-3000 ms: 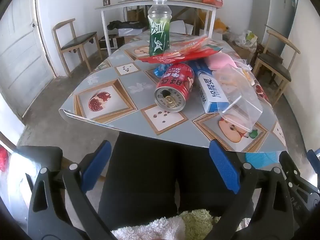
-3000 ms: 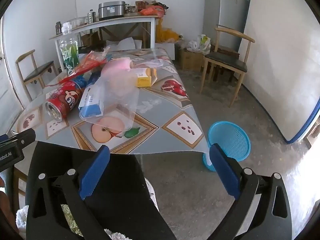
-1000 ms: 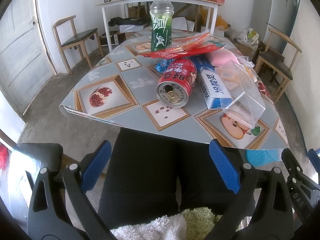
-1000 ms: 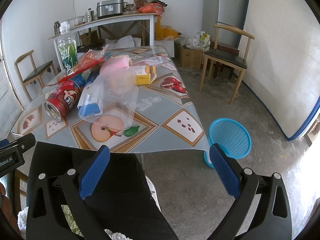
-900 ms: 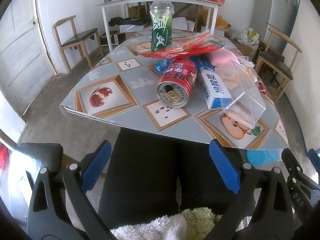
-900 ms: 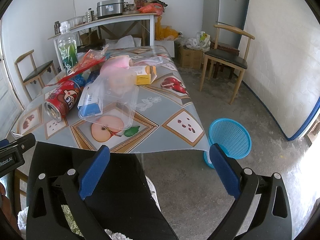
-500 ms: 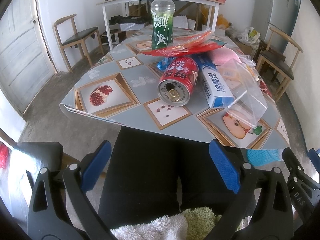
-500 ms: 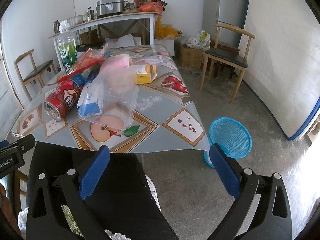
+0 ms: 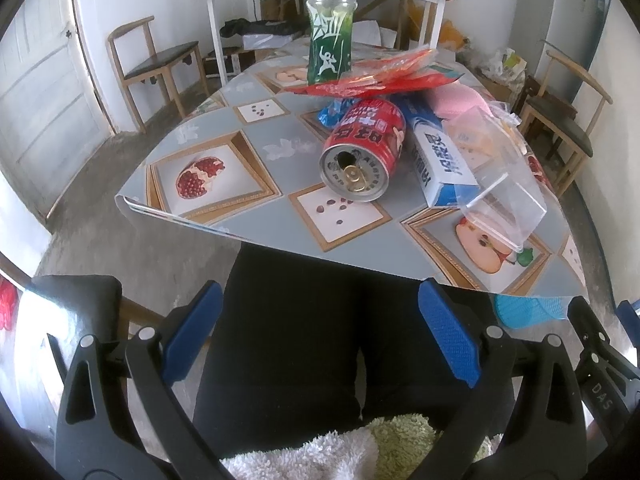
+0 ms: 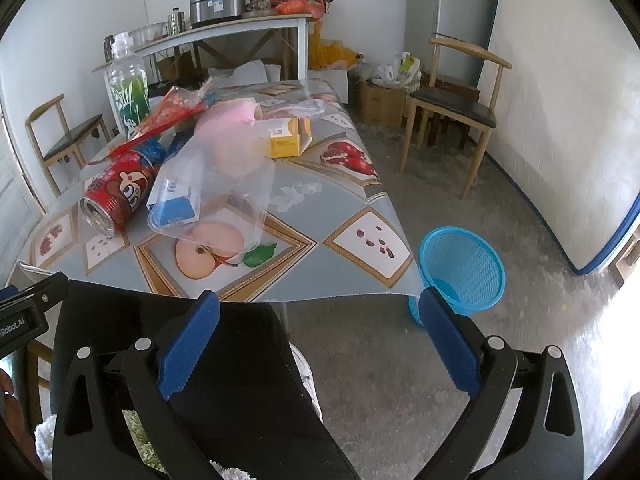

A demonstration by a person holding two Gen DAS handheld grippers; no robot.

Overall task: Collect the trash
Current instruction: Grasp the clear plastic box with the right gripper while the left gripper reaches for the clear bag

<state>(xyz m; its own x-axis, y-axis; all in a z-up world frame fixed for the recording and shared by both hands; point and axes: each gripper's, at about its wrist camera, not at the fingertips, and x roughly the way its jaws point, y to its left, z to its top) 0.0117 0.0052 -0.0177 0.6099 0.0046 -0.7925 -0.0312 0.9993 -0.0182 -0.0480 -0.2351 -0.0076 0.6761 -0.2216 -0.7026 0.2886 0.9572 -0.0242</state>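
While both tools are held low over the person's lap, short of the table (image 9: 280,236), nothing is yet grasped: the left gripper (image 9: 320,336) and the right gripper (image 10: 320,340) are spread wide and empty, so the opening reach is judged to be in hand. The red can (image 9: 362,150), lying on its side nearest the front edge amid the clustered trash, is judged the easiest first pick. Clear floor is seen to the right, where the blue basket (image 10: 464,270) stands just beside the table corner.
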